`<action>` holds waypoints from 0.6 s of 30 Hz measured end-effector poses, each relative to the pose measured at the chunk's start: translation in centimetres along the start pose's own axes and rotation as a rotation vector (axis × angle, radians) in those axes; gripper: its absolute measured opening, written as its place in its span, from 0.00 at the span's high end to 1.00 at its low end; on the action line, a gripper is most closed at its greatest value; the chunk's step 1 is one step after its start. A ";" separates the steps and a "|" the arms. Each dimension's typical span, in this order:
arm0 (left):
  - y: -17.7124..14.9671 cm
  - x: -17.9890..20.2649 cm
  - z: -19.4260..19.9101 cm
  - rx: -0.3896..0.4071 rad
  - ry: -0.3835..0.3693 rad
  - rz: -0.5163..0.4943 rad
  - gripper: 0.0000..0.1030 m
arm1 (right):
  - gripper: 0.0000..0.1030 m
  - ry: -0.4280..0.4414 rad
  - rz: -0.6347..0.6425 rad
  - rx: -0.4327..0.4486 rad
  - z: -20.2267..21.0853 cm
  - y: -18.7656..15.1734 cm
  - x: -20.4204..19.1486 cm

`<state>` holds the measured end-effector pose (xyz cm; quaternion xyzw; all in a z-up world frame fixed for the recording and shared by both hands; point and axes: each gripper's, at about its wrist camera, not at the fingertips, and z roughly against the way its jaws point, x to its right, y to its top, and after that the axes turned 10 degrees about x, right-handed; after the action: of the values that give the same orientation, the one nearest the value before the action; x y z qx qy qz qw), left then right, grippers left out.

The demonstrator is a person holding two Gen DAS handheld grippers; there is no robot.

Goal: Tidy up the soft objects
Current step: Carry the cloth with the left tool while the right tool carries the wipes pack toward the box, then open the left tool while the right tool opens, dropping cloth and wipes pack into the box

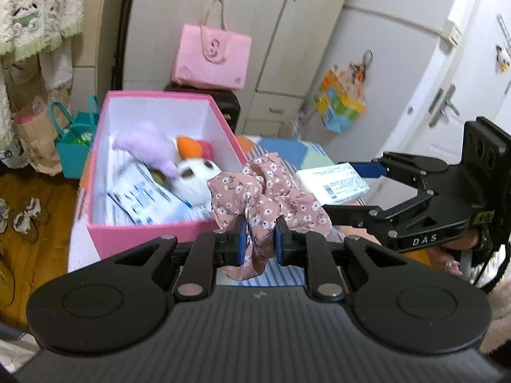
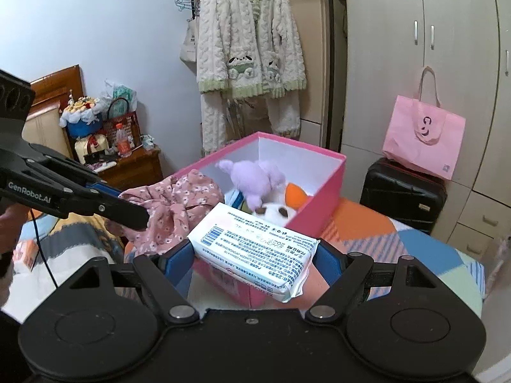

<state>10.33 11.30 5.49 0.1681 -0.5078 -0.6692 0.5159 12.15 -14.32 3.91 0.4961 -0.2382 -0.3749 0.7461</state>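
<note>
My left gripper (image 1: 259, 241) is shut on a pink floral cloth (image 1: 265, 198), which hangs bunched between its blue pads just right of the pink box (image 1: 143, 229). My right gripper (image 2: 252, 260) is shut on a white soft pack with printed text (image 2: 255, 250), held above the box's near corner. In the left wrist view the same pack (image 1: 332, 180) juts out from the right gripper (image 1: 361, 185). Inside the pink box (image 2: 319, 198) lie a purple plush (image 2: 255, 178), a white plush with an orange part (image 2: 281, 206) and flat printed packs (image 1: 143, 194).
The box stands on a bed with a patchwork cover (image 2: 415, 249). A black suitcase (image 2: 402, 191) with a pink tote bag (image 2: 424, 140) on it stands by the wardrobe (image 2: 415, 48). A fleecy robe (image 2: 249, 48) hangs on the wall. Bags (image 1: 73, 146) and slippers (image 1: 25, 217) are on the floor.
</note>
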 end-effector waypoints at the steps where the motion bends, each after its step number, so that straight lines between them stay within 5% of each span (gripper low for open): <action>1: 0.3 -0.4 -0.2 0.012 0.007 0.001 0.84 | 0.18 -0.011 0.009 0.004 -0.5 0.3 0.0; 18: 4.2 -7.0 -7.2 0.087 0.121 0.044 0.84 | 0.19 -0.029 0.017 0.031 -11.2 4.2 1.3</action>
<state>20.78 13.89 3.89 0.2195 -0.5079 -0.6236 0.5523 22.44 -8.07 3.35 0.5000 -0.2592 -0.3720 0.7379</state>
